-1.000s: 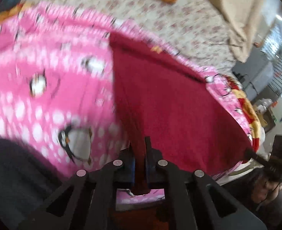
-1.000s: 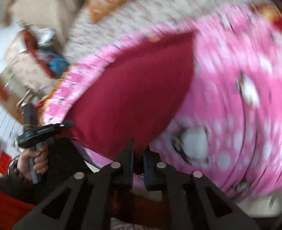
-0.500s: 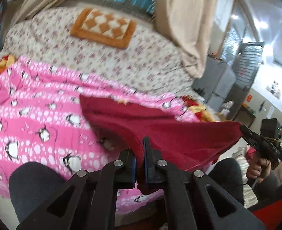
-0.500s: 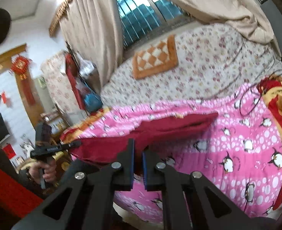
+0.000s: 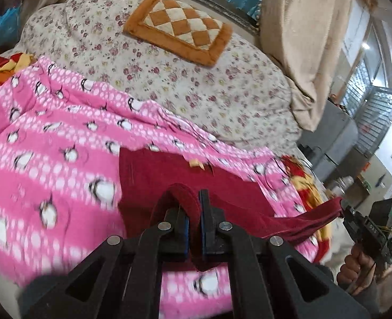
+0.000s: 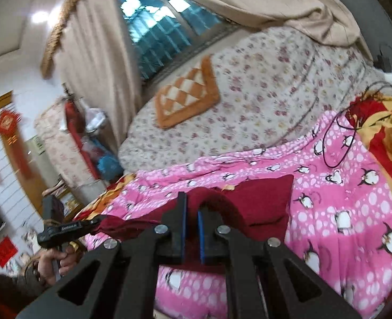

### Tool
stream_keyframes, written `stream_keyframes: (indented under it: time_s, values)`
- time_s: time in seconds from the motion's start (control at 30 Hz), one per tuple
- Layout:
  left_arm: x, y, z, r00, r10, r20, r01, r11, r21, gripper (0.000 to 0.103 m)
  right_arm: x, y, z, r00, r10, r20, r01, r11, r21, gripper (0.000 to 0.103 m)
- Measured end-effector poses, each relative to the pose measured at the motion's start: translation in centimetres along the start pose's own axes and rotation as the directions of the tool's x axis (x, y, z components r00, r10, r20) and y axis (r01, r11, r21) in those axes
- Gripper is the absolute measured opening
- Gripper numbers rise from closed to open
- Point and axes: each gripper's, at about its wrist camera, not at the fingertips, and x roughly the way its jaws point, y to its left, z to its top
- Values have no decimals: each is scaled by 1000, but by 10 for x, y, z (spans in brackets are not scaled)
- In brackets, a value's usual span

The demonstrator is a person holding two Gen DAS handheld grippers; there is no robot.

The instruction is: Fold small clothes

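A dark red garment (image 5: 153, 175) lies partly on a pink penguin-print blanket (image 5: 49, 138) spread over a bed. Its far part rests flat on the blanket; its near edge is raised off it. The left claw (image 5: 194, 212) is clenched on one near corner of the garment, with red cloth looped over the fingers. The right claw (image 6: 192, 212) is clenched on the other near corner, and the edge between them hangs in a shallow sag. Each camera also shows the opposite claw gripping its corner, with a hand wrapped around the handle. A checked orange cushion (image 5: 178, 28) sits further back on a floral bedspread (image 5: 222, 101).

This looks like the first fold, in mid-lift. The next move likely calls for carrying both corners forward together, keeping the edge taut and level, then laying it onto the far edge.
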Motion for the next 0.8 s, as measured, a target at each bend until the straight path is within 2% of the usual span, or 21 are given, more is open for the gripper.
stream_keyframes:
  time_s: [0.1, 0.17, 0.3, 0.43, 0.53, 0.67, 0.73, 0.8]
  values:
    - [44, 10, 22, 999, 49, -17, -49, 999, 17, 0, 48, -14, 18, 998, -58, -22, 58, 998, 10, 7]
    - [79, 19, 35, 995, 92, -37, -91, 996, 22, 0, 89, -28, 24, 989, -130, -76, 131, 991, 13, 7]
    - [141, 37, 57, 983, 168, -77, -167, 986, 18, 0, 162, -68, 28, 947, -245, -208, 264, 962, 72, 7]
    - [184, 57, 62, 968, 229, -107, -230, 973, 2, 0, 208, -97, 23, 917, -311, -250, 342, 935, 91, 7]
    - [210, 71, 50, 955, 258, -147, -263, 965, -14, 0, 232, -118, 12, 900, -336, -279, 379, 918, 117, 7]
    - [227, 70, 37, 926, 326, -191, -323, 945, 43, 0, 246, -137, -11, 877, -353, -325, 412, 901, 134, 7]
    - [232, 66, 36, 917, 350, -191, -342, 937, 73, 0, 247, -141, -13, 883, -348, -316, 411, 898, 159, 8]
    - [238, 64, 34, 909, 367, -198, -357, 930, 88, 0, 254, -141, -13, 874, -370, -315, 424, 897, 125, 8]
